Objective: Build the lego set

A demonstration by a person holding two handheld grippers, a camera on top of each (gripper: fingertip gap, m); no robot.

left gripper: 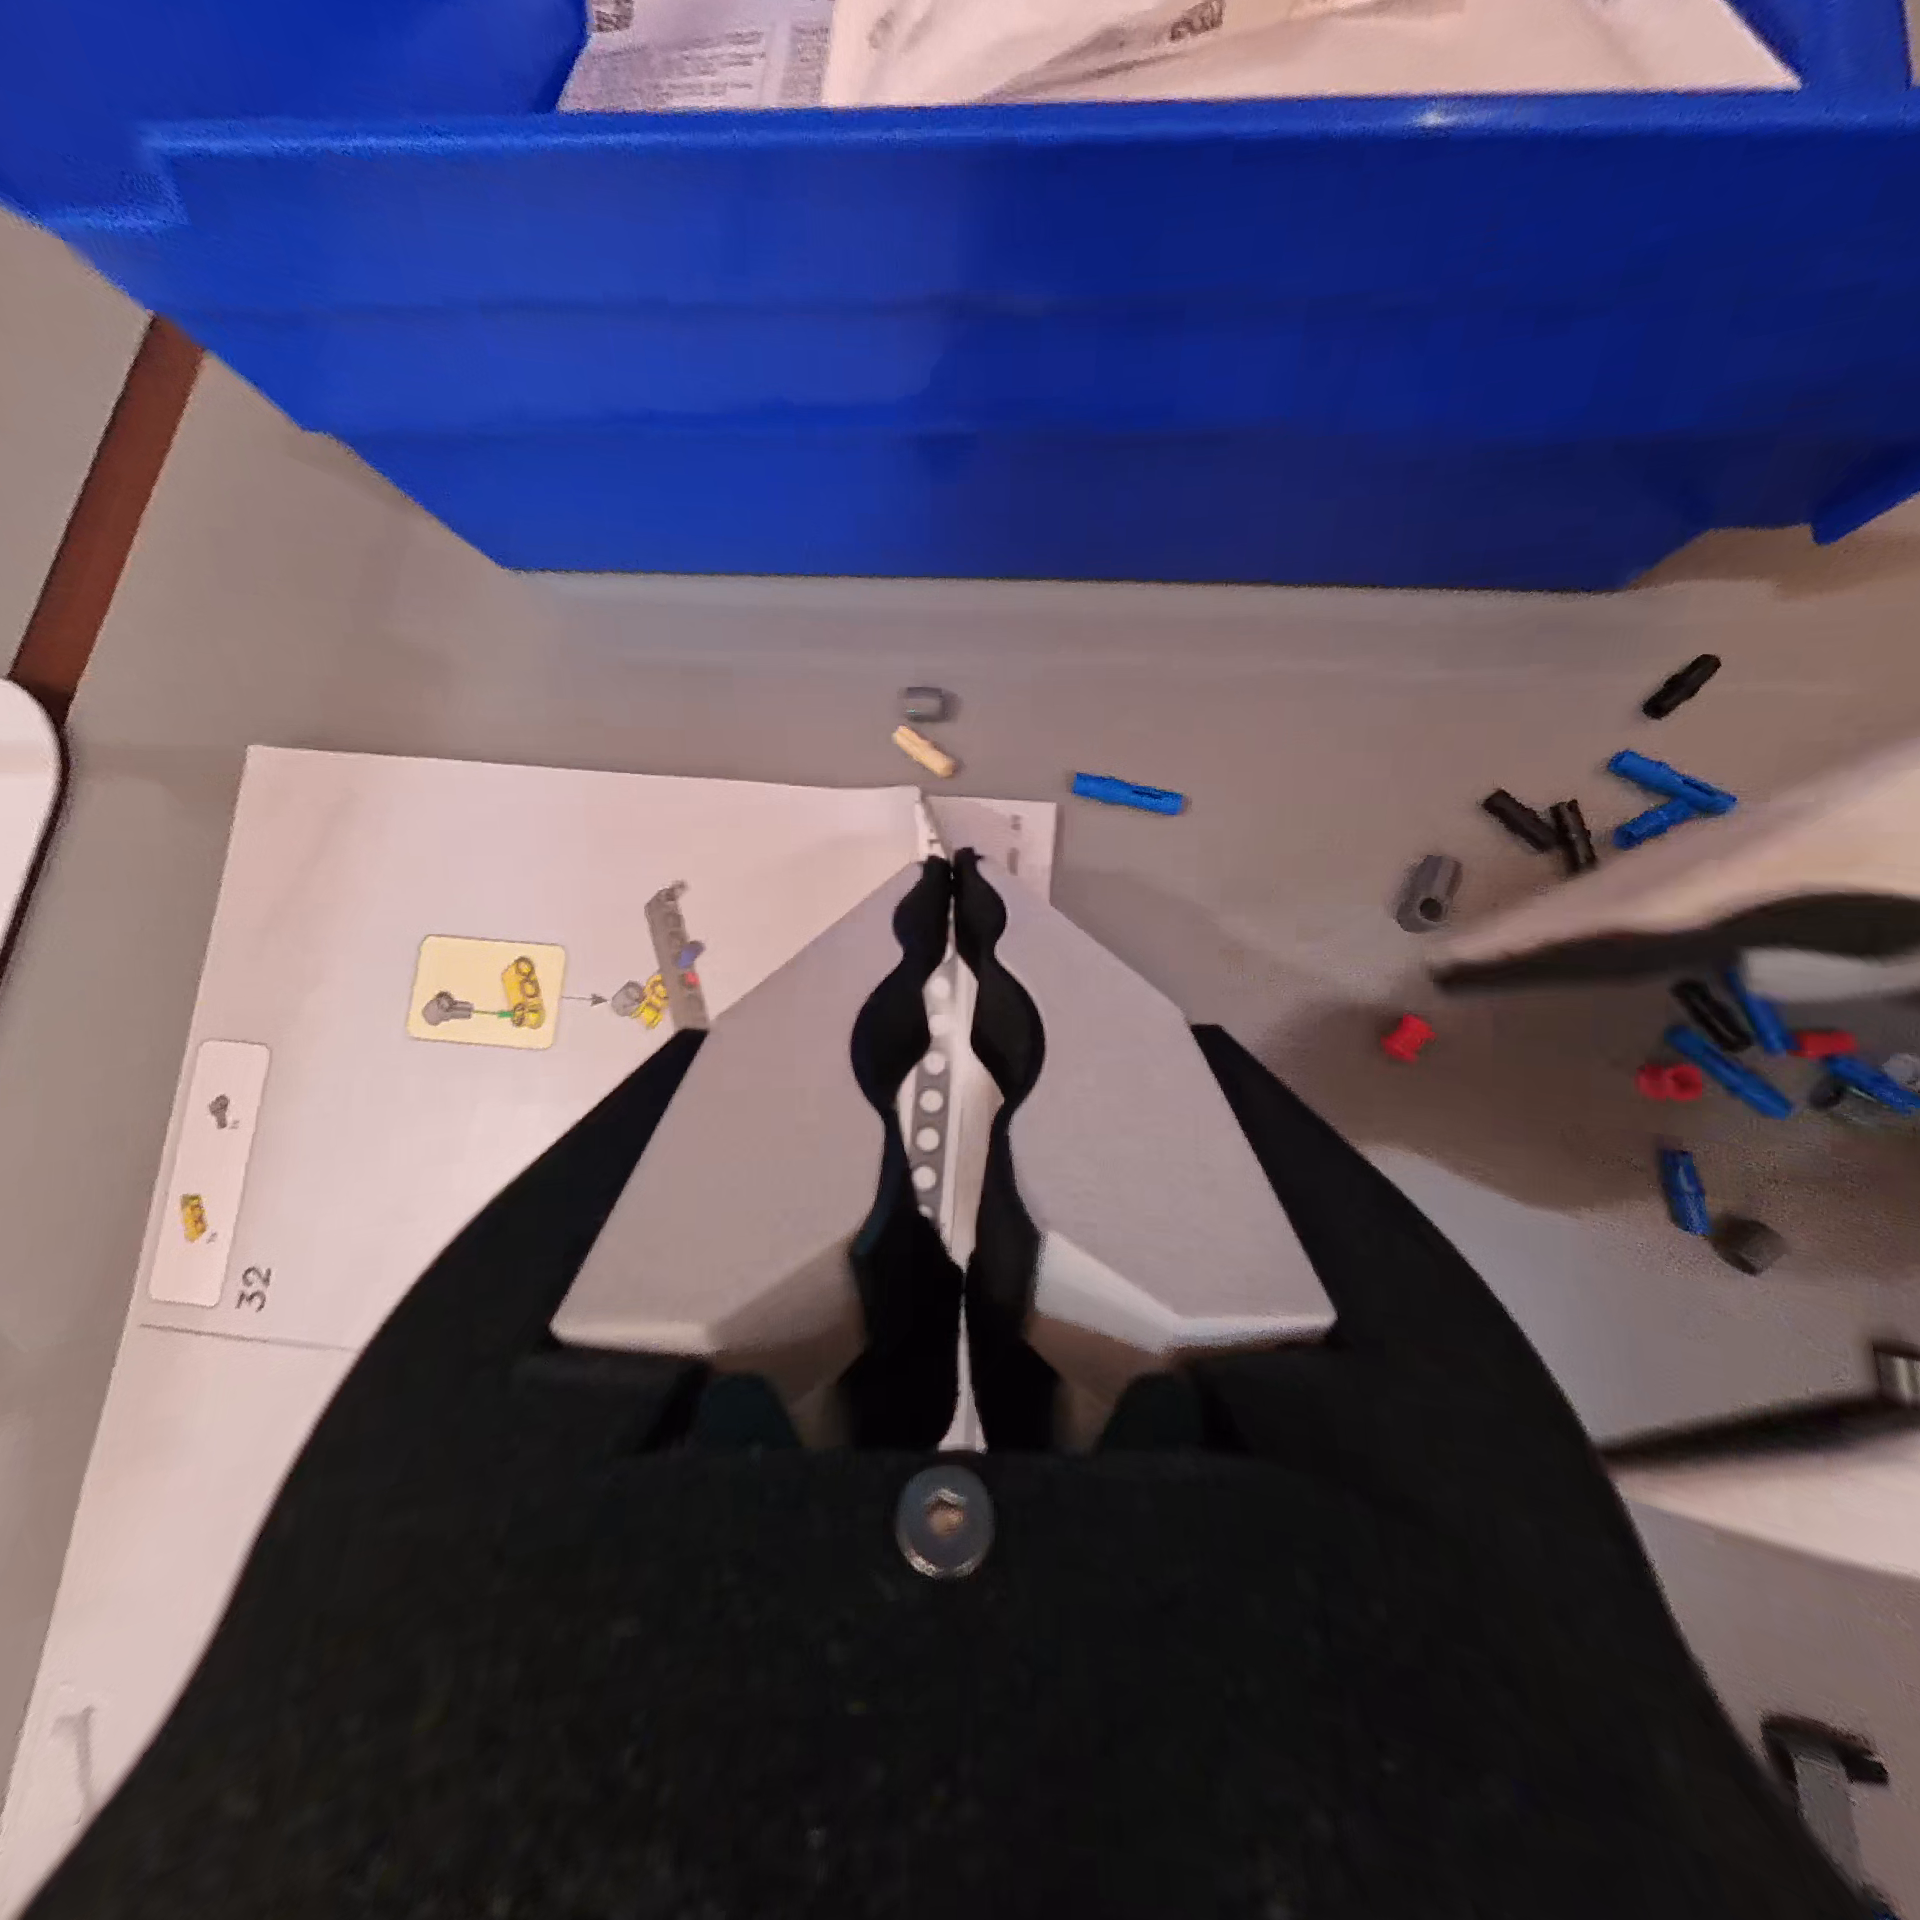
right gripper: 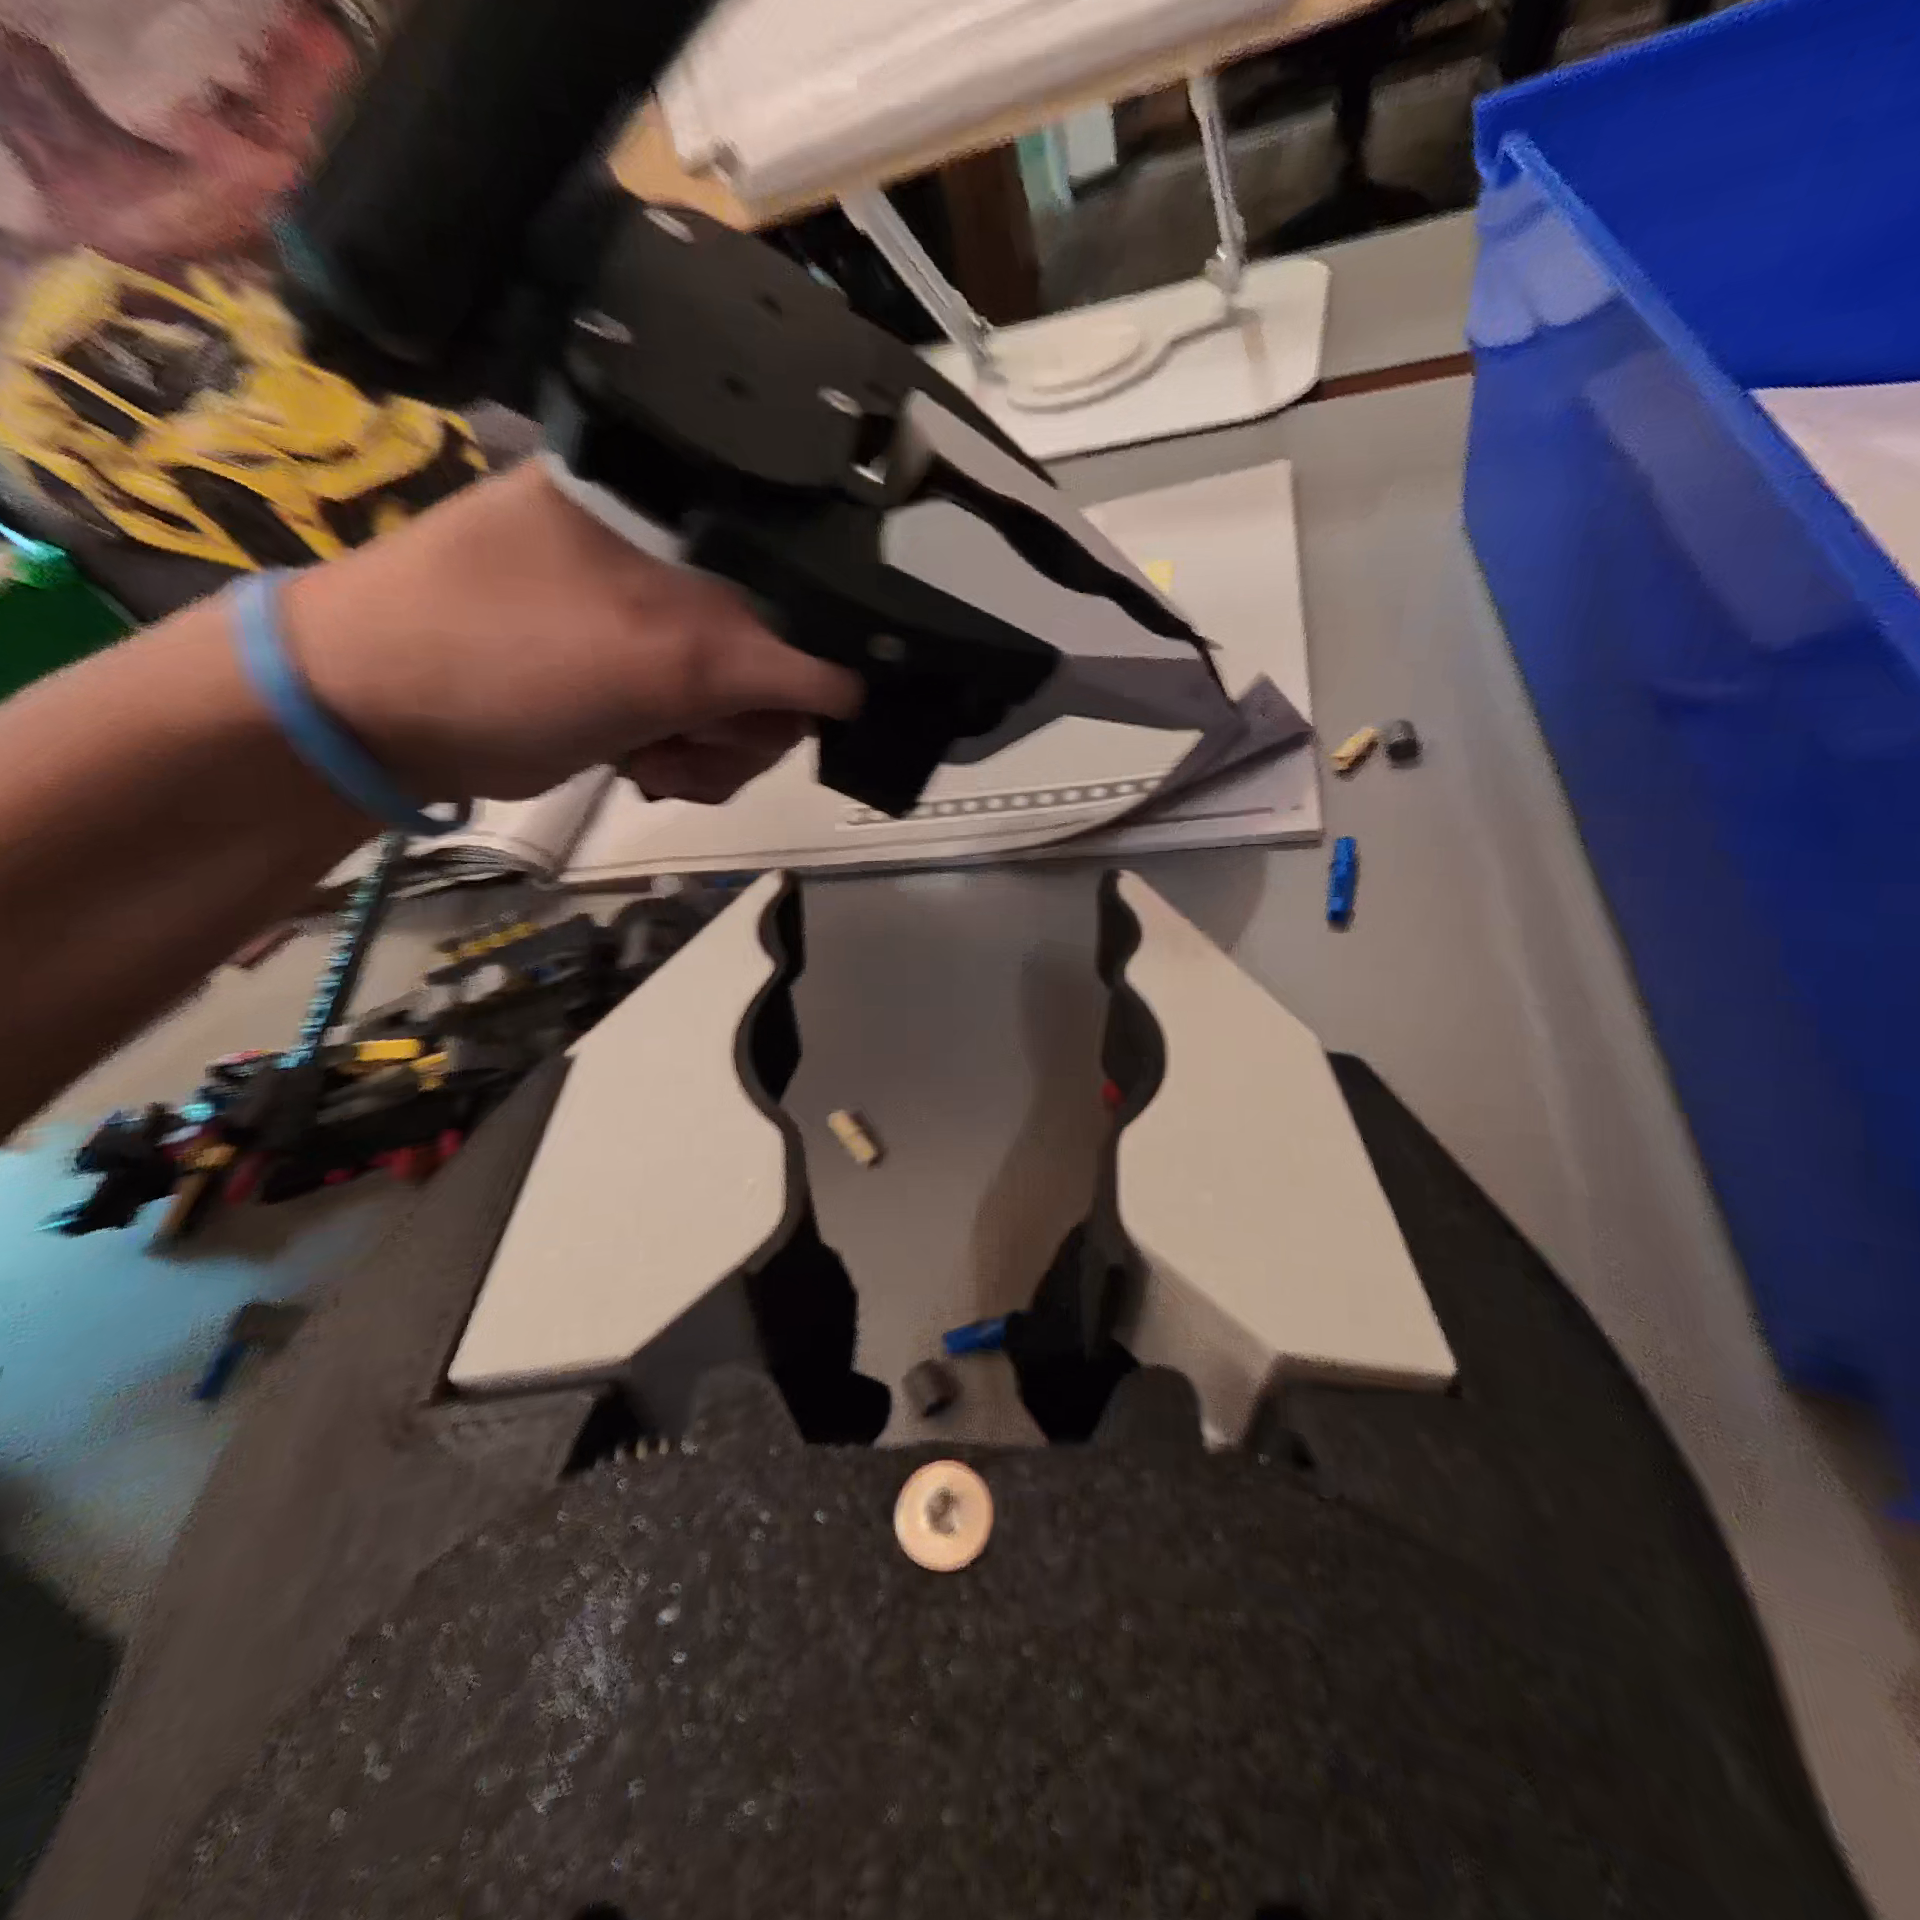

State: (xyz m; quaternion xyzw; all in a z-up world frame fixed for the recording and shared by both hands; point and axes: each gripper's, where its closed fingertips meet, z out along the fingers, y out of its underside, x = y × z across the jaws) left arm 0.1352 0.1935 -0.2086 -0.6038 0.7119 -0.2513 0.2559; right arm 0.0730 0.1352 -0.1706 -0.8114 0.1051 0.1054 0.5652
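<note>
The instruction booklet (left gripper: 520,883) lies open on the grey table. My left gripper (left gripper: 951,862) is shut on the corner of one page (left gripper: 935,1101) and holds it lifted off the booklet. The right wrist view shows that gripper (right gripper: 1205,644) pinching the curled page (right gripper: 1236,727). My right gripper (right gripper: 951,894) is open and empty above the table, just in front of the booklet (right gripper: 1195,821). A part-built black and yellow lego model (right gripper: 343,1070) lies on the table to the left.
A large blue bin (left gripper: 1039,364) stands behind the booklet, at the right in the right wrist view (right gripper: 1662,623). Loose pins lie right of the booklet: a blue one (left gripper: 1127,793), a tan one (left gripper: 925,750), and a blue, black and red cluster (left gripper: 1714,1039). A white stand (right gripper: 1143,364) sits beyond.
</note>
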